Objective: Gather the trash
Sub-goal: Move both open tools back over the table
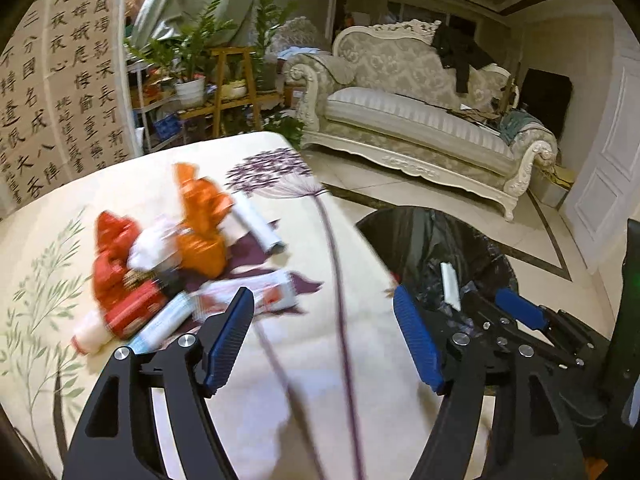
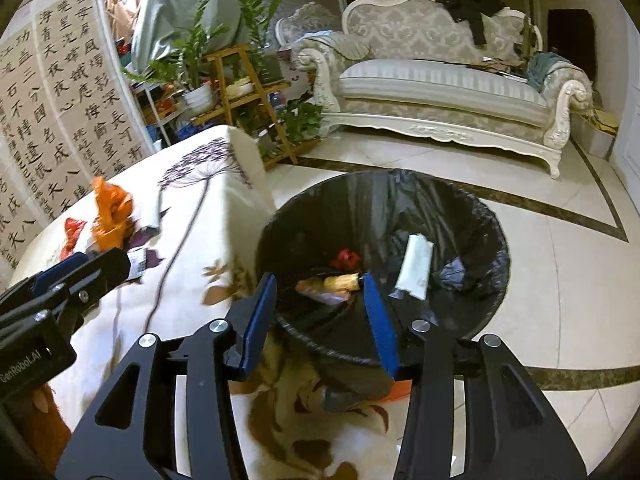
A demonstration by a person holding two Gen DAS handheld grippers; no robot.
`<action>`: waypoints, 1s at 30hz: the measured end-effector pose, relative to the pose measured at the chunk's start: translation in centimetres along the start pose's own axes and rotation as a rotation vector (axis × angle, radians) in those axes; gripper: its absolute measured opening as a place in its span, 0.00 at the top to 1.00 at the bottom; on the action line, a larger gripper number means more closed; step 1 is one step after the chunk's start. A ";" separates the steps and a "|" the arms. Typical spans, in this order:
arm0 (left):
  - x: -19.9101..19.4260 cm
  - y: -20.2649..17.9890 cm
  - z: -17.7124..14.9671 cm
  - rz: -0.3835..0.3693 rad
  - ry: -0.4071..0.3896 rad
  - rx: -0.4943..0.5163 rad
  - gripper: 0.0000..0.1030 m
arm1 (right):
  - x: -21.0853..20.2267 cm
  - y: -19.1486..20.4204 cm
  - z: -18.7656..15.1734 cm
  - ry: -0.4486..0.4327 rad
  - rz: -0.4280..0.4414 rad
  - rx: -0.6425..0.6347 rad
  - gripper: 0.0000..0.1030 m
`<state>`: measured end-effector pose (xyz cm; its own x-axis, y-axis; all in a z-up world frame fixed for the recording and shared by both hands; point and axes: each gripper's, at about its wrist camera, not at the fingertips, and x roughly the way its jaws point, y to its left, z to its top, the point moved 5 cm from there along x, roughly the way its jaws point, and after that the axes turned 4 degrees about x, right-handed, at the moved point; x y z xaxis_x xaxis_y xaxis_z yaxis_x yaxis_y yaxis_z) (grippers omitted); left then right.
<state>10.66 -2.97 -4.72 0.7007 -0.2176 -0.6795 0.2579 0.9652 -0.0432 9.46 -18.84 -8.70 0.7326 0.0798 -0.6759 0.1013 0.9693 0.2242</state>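
A pile of trash lies on the flower-print tablecloth (image 1: 280,380): an orange wrapper (image 1: 200,220), a red wrapper (image 1: 114,256), white packets (image 1: 256,292) and a tube. My left gripper (image 1: 322,296) hovers open over the cloth just right of the pile, with nothing between its pads. My right gripper (image 2: 318,280) is open above the near rim of the black-lined bin (image 2: 488,240), and nothing is held. In the bin lie a white packet (image 2: 414,266), a red scrap (image 2: 348,258) and a yellow wrapper (image 2: 340,282). The left gripper (image 2: 80,268) shows at the left edge of the right wrist view.
The bin (image 1: 420,236) stands on the tiled floor against the table's right edge. Beyond it are a cream sofa (image 2: 440,92), a wooden plant stand (image 2: 248,92) with potted plants, and a calligraphy wall panel (image 1: 60,92) behind the table.
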 end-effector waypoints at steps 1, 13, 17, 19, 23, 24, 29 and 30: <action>-0.3 0.6 -0.3 0.008 0.001 -0.009 0.32 | -0.1 0.6 -0.2 0.002 0.007 -0.009 0.57; -3.4 8.0 -3.9 0.138 0.020 -0.107 0.32 | -0.6 7.5 -2.1 0.043 0.093 -0.104 0.56; -4.2 10.5 -4.5 0.173 0.020 -0.145 0.32 | -0.6 10.4 -2.8 0.061 0.124 -0.149 0.56; -4.5 11.6 -4.9 0.190 0.022 -0.163 0.32 | -0.5 11.5 -3.1 0.070 0.138 -0.164 0.56; -5.1 13.5 -5.6 0.220 0.023 -0.194 0.32 | -0.5 13.8 -3.7 0.085 0.164 -0.192 0.56; -5.2 13.9 -5.8 0.224 0.023 -0.200 0.32 | -0.4 14.4 -3.8 0.087 0.169 -0.200 0.56; -5.6 15.8 -6.6 0.238 0.025 -0.229 0.32 | -0.1 17.1 -4.2 0.111 0.196 -0.220 0.56; -5.6 16.2 -6.6 0.240 0.026 -0.235 0.32 | 0.0 17.6 -4.2 0.113 0.198 -0.226 0.56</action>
<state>6.47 14.82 -6.46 0.7046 0.0209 -0.7093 -0.0754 0.9961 -0.0455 8.37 -0.77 -7.71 0.6425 0.2855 -0.7111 -0.1975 0.9583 0.2063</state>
